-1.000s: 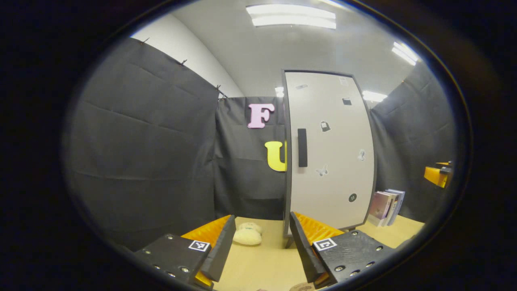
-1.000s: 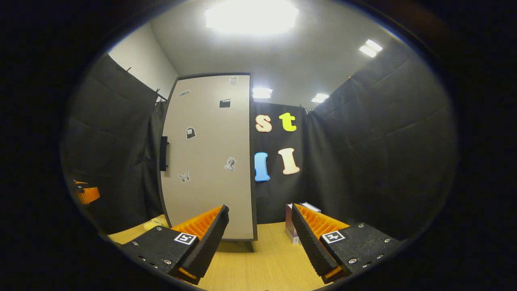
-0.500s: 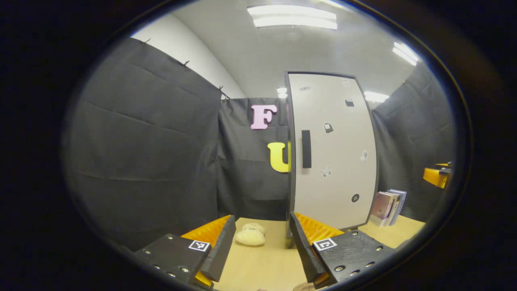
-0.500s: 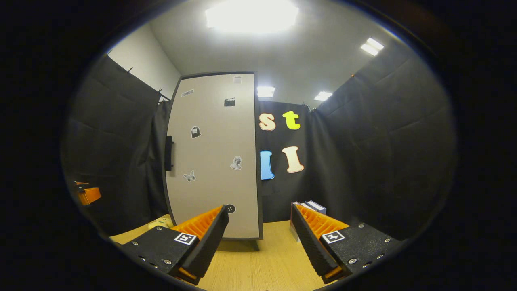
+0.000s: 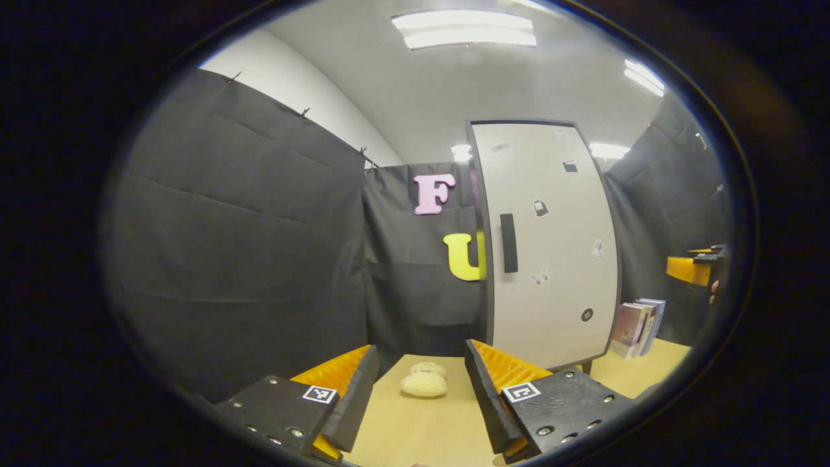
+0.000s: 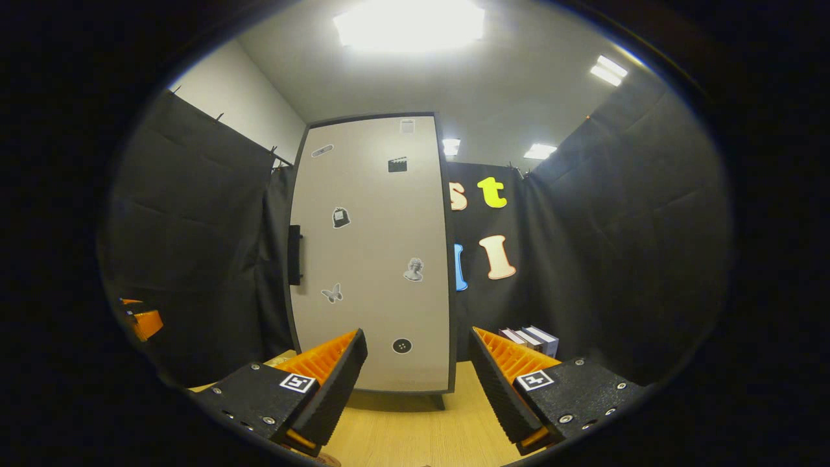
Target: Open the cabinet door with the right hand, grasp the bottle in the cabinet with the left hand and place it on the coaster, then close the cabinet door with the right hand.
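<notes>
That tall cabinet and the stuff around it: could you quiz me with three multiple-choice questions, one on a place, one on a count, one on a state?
1. Where does the dark handle sit on the cabinet door in the left gripper view?
A. near its left edge
B. near its right edge
C. along the top

2. How many books stand right of the cabinet?
A. one
B. three
C. six

3. The cabinet door is:
A. shut
B. wide open
C. removed

Answers: 1 A, the bar hugs the left edge. 2 B, three spines show. 3 A, it lies flush, nothing inside visible.
</notes>
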Demonstrator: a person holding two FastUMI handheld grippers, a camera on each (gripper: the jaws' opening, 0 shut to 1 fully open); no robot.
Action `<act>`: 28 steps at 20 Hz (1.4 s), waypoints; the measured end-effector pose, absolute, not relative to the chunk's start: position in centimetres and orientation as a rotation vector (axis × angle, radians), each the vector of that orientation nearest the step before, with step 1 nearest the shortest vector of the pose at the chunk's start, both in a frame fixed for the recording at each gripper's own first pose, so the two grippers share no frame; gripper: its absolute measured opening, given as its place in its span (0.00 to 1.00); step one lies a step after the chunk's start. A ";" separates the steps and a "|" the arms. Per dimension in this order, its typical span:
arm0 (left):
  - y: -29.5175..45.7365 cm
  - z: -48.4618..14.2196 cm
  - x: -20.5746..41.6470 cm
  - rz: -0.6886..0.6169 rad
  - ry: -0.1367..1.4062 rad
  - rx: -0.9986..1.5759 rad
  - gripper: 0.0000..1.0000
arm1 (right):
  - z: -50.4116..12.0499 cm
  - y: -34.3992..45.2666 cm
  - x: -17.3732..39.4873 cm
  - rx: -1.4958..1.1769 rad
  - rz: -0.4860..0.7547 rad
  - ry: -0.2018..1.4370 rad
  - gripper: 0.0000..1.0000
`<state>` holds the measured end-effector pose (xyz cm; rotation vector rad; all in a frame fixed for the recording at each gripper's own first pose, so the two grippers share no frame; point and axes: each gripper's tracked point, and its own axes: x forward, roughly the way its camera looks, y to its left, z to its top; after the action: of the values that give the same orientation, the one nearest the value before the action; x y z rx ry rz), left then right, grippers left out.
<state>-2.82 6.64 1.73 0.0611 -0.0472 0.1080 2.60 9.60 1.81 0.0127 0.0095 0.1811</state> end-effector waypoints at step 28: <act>23.9 -0.7 -11.5 0.421 0.032 0.100 0.77 | 6.4 37.1 20.9 -0.028 0.439 0.060 0.80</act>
<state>-11.54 23.86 -0.69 0.0999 0.0318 0.4207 20.89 37.11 6.39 -0.0279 0.0603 0.4388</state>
